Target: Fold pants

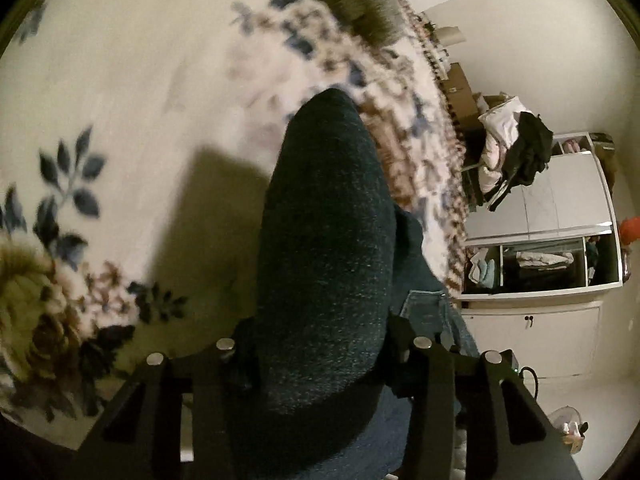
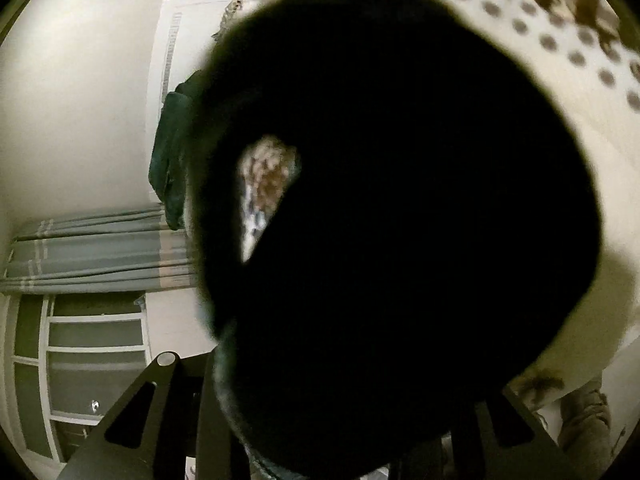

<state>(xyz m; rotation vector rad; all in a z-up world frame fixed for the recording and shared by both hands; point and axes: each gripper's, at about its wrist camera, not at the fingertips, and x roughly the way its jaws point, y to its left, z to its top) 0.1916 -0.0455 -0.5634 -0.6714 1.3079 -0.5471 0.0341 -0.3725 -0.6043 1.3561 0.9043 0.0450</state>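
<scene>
The pants are dark teal fabric, bunched into a thick roll that rises off the floral bedspread. My left gripper is shut on this bunch, with the cloth packed between its two black fingers. A denim-like seam of the pants hangs to the right of the roll. In the right wrist view the pants fill most of the picture as a nearly black mass. My right gripper is shut on them, and its fingertips are hidden under the cloth.
A white cabinet with open shelves stands at the right, with a heap of clothes and cardboard boxes beside it. Grey curtains, a window, a hanging green garment and dotted bedding surround the right gripper.
</scene>
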